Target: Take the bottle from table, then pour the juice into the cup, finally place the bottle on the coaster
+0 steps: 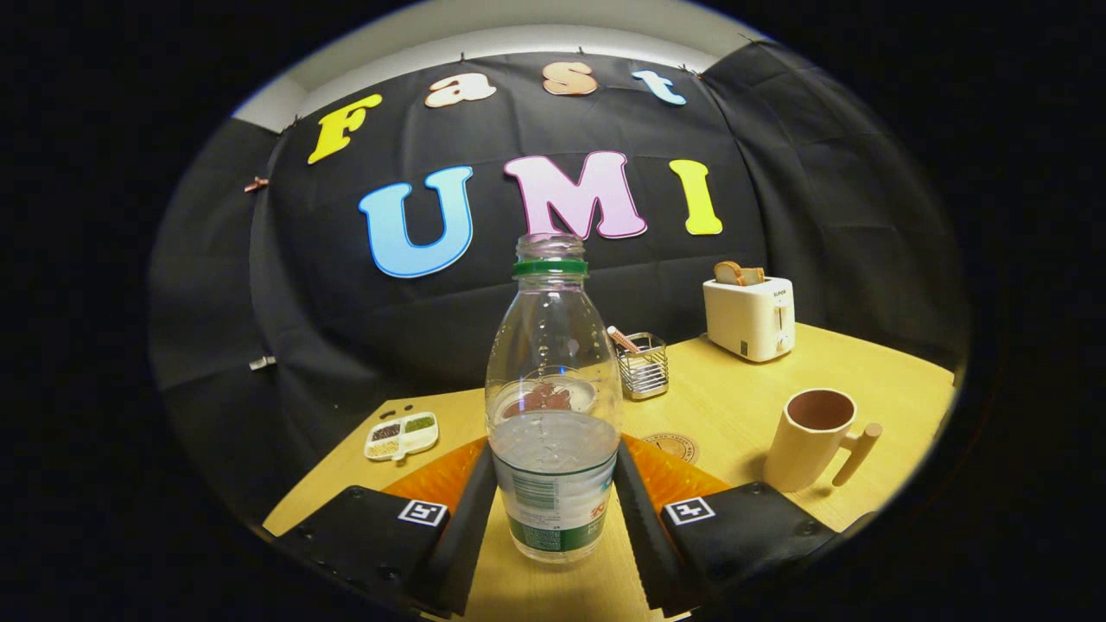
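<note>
A clear plastic bottle [553, 380] stands upright between my fingers, uncapped, with a green ring at its neck and clear liquid filling its lower half. My gripper [555, 492] is shut on the bottle, both fingers pressing on its labelled lower body. Whether the base touches the wooden table [743, 397] or hangs just above it I cannot tell. A tan cup [808, 449] with a stick handle and a brown inside stands upright beyond my right finger, apart from the bottle. A round brown coaster [672, 445] lies flat just past the right finger, partly hidden by it.
A white toaster [750, 318] with bread slices stands at the table's far right by the wall. A wire basket [645, 366] sits behind the bottle. Beyond the left finger, near the table edge, lies a white divided dish [401, 435].
</note>
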`<state>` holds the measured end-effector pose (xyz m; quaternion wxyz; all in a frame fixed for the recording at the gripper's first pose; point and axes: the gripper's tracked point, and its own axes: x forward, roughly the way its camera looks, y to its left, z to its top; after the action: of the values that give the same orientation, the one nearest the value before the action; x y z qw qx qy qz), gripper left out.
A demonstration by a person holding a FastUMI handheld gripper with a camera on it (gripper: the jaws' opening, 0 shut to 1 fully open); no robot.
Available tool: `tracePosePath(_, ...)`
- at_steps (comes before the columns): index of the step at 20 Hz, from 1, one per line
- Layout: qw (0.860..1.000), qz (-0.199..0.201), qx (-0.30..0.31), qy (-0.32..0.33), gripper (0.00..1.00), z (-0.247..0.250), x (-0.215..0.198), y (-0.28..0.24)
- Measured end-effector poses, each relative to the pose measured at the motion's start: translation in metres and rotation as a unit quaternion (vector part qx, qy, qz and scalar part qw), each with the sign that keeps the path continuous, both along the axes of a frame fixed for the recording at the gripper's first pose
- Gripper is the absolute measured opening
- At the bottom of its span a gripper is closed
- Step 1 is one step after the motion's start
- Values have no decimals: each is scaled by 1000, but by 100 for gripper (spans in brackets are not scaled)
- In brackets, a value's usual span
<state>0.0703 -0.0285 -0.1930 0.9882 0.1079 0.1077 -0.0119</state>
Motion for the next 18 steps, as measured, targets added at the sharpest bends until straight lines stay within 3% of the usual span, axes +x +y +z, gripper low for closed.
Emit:
tracePosePath(7,989,-12,144,10,75,1,-3,-22)
tracePosePath(11,966,-35,258,5,74,2,2,-37)
tracePosePath(18,920,-76,384,8,74,-4,3,-63)
